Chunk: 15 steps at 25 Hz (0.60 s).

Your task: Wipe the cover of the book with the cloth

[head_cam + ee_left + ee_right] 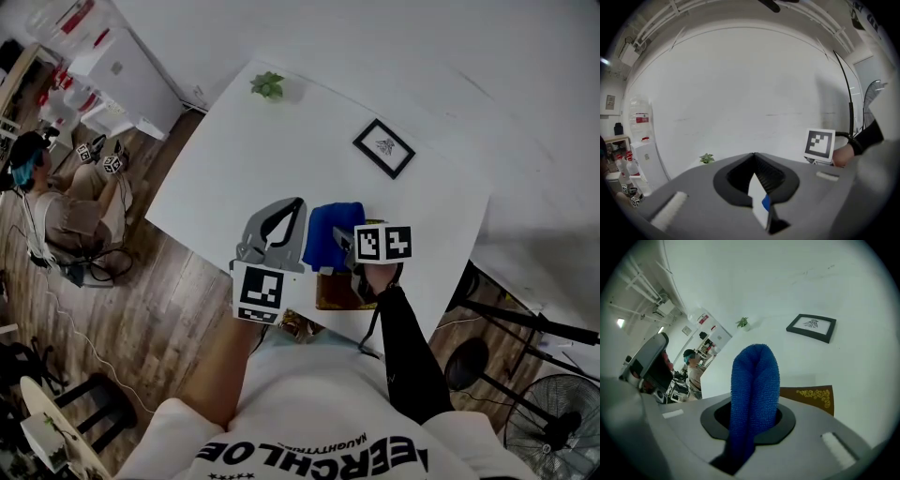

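Note:
A brown book (339, 292) with gold ornament (812, 397) lies flat near the front edge of the white table (244, 169). My right gripper (330, 246) is shut on a folded blue cloth (328, 232), which stands up from between its jaws (757, 376). The cloth hangs just beyond the book's far edge, and whether it touches the table I cannot tell. My left gripper (298, 204) is to the left of the cloth, above the table. Its jaws meet at the tip (753, 155) with nothing held.
A black picture frame (384, 147) lies further back on the table, and a small green plant (267, 84) stands at the far corner. A seated person (66, 202) is left of the table. A fan (553, 422) and a stool (464, 364) stand at right.

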Each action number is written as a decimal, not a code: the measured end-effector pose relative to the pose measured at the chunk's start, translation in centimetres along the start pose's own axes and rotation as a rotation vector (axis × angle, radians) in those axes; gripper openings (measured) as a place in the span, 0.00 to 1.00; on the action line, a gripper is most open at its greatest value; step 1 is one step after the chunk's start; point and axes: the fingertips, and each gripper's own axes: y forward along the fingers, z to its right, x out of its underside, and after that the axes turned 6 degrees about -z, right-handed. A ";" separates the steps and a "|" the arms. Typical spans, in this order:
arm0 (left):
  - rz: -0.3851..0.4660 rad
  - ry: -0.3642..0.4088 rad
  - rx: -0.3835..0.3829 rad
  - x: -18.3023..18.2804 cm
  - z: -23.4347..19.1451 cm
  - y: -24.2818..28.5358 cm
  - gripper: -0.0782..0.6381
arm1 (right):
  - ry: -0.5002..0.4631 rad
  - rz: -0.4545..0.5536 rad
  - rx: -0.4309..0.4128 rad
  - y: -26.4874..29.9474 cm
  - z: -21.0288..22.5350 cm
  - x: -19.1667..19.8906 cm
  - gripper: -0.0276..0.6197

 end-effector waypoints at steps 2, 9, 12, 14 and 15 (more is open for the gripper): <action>-0.004 -0.001 0.001 0.1 0.0 0.2 0.19 | -0.004 -0.005 0.016 0.1 0.6 0.1 0.14; -0.009 -0.006 0.003 0.0 0.0 1.0 0.19 | -0.042 -0.022 0.100 -0.8 2.6 0.3 0.14; -0.013 -0.002 0.010 -0.1 0.4 1.4 0.19 | -0.039 -0.020 0.139 -1.8 4.1 0.5 0.14; -0.013 0.002 0.020 -0.2 0.8 1.7 0.19 | -0.031 -0.016 0.168 -2.6 5.3 0.6 0.14; -0.013 0.004 0.026 -0.3 1.0 1.8 0.19 | -0.024 -0.013 0.181 -3.1 6.0 0.7 0.14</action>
